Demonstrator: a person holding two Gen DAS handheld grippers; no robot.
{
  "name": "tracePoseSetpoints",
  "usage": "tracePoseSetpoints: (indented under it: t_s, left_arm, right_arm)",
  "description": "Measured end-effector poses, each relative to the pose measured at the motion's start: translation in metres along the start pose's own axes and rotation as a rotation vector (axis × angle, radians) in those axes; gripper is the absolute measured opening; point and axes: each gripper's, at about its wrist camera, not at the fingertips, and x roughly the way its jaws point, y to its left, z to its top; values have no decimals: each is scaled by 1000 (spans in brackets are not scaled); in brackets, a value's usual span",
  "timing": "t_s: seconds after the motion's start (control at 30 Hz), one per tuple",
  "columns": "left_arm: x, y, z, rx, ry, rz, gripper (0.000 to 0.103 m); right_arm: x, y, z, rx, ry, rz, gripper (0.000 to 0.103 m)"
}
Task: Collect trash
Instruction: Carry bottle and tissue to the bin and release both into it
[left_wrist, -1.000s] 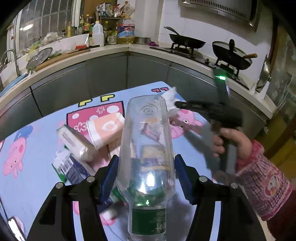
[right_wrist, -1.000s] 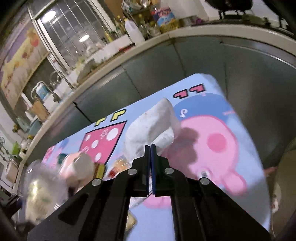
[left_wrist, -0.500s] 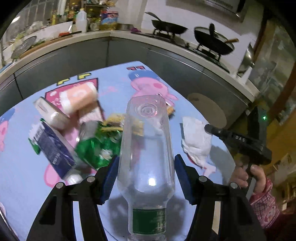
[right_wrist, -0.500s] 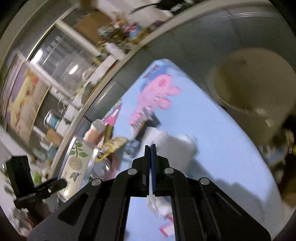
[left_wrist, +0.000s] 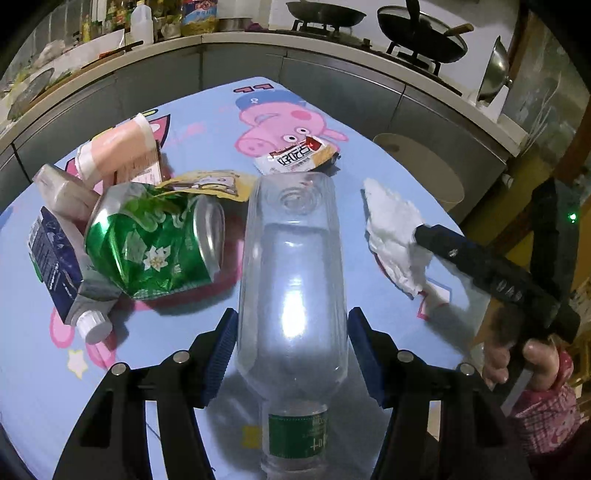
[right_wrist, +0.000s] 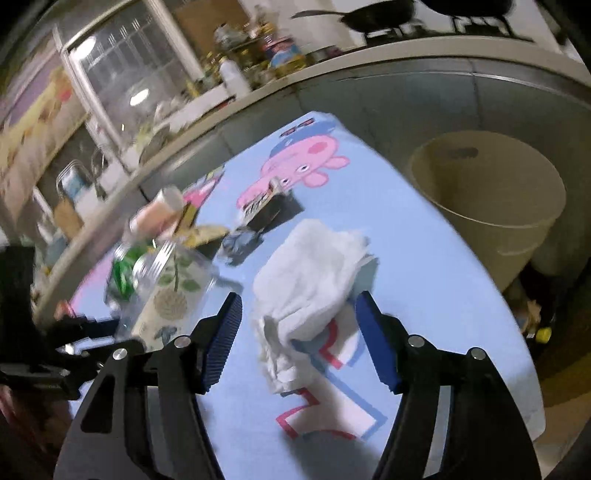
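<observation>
My left gripper (left_wrist: 291, 350) is shut on a clear plastic bottle (left_wrist: 291, 266), held base forward above the blue cartoon tablecloth (left_wrist: 207, 122). My right gripper (right_wrist: 297, 339) is open, its jaws on either side of a crumpled white tissue (right_wrist: 314, 273) that lies on the cloth. The tissue also shows in the left wrist view (left_wrist: 395, 232), at the tip of the right gripper (left_wrist: 421, 232). A crushed green can (left_wrist: 155, 240), a blue carton (left_wrist: 59, 269), a pink cup (left_wrist: 118, 147) and snack wrappers (left_wrist: 295, 158) lie on the table.
A beige bin (right_wrist: 491, 199) stands beside the table's right edge; it also shows in the left wrist view (left_wrist: 421, 166). A kitchen counter (left_wrist: 332, 51) with woks and bottles runs behind the table.
My right gripper has opened and let go of the white tissue, which now lies on the cloth between its jaws. My left gripper still holds the bottle and has shifted over the table.
</observation>
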Motion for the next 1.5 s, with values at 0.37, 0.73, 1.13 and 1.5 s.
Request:
tracePoseSetpoints:
  t_s: [0.37,0.73,1.13,1.5]
  left_arm:
    - [7,-15,-6,64,31,29,63]
    - [6,-60,54,184,11,-61,61]
    - [112,-166,194,378,166,-194,62]
    - [161,-186,219,336,213,-186,79]
  right_arm:
    - [19,19,-15,-198,21,-155,8]
    - [-26,-54,26,43,-155,-140,6]
    - [-9,-190,84,245,-78,-238,10]
    - [7,-203,92,211,-96,-323,55]
